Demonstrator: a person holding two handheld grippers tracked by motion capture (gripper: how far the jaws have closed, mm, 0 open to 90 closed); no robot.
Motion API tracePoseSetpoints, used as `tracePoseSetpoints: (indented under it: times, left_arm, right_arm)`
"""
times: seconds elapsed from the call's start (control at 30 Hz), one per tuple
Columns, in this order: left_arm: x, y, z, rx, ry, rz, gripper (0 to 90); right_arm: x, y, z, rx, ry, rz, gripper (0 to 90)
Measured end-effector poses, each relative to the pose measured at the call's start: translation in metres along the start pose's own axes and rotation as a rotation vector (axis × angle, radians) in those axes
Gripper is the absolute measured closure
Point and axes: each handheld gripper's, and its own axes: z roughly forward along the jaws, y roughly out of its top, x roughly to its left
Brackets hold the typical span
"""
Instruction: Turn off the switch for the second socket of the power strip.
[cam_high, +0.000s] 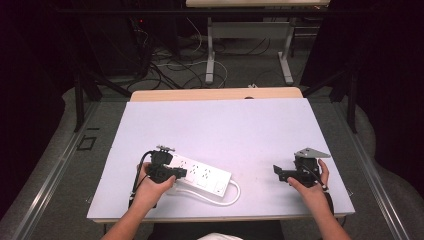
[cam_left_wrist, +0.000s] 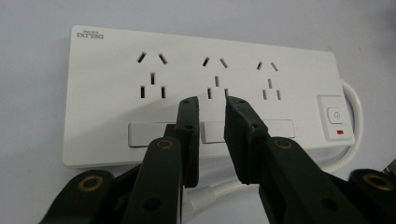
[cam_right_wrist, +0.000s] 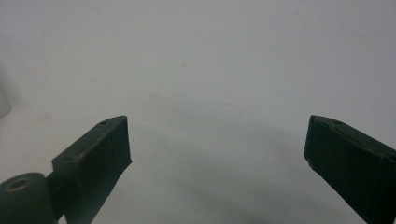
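Note:
A white power strip (cam_high: 202, 175) (cam_left_wrist: 201, 56) with three sockets lies flat on the table's front left, its white cord (cam_high: 233, 196) (cam_left_wrist: 353, 100) looping round its right end. A power button (cam_left_wrist: 335, 115) with a red mark sits at that end. My left gripper (cam_high: 180, 173) (cam_left_wrist: 212, 100) hovers over the strip's middle socket, jaws a narrow gap apart with nothing between them. My right gripper (cam_high: 276, 171) (cam_right_wrist: 217, 135) stands at the front right, jaws wide open over the bare table top (cam_right_wrist: 210, 56).
The pale table (cam_high: 225, 125) has free room across its middle and back. Beyond its far edge are a wooden strip (cam_high: 215, 94), floor cables (cam_high: 170, 65) and the legs of another table (cam_high: 211, 55). Dark frame struts (cam_high: 79, 95) stand at both sides.

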Motion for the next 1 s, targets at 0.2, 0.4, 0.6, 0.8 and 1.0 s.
tracePoseSetpoints:
  times: [0.2, 0.4, 0.6, 0.8, 1.0]
  left_arm:
    - [0.001, 0.0, 0.004, 0.009, -0.001, -0.01, 80.8]
    - [0.0, 0.0, 0.008, 0.025, -0.001, -0.002, 84.4]
    - [0.0, 0.001, 0.011, 0.033, 0.001, -0.001, 86.6]
    - [0.001, 0.0, 0.014, 0.04, -0.001, -0.008, 88.5]
    - [0.001, -0.001, 0.014, 0.037, 0.004, -0.008, 89.5]
  right_arm:
    - [0.0, 0.0, 0.0, 0.0, 0.004, 0.001, 6.7]
    - [0.0, 0.0, 0.001, 0.003, 0.008, 0.003, 6.8]
    - [0.0, 0.0, 0.001, 0.003, 0.009, 0.003, 6.9]
    - [-0.001, 0.0, 0.001, 0.004, 0.01, -0.004, 7.1]
    - [0.0, -0.001, 0.002, 0.001, 0.006, 0.0, 7.2]
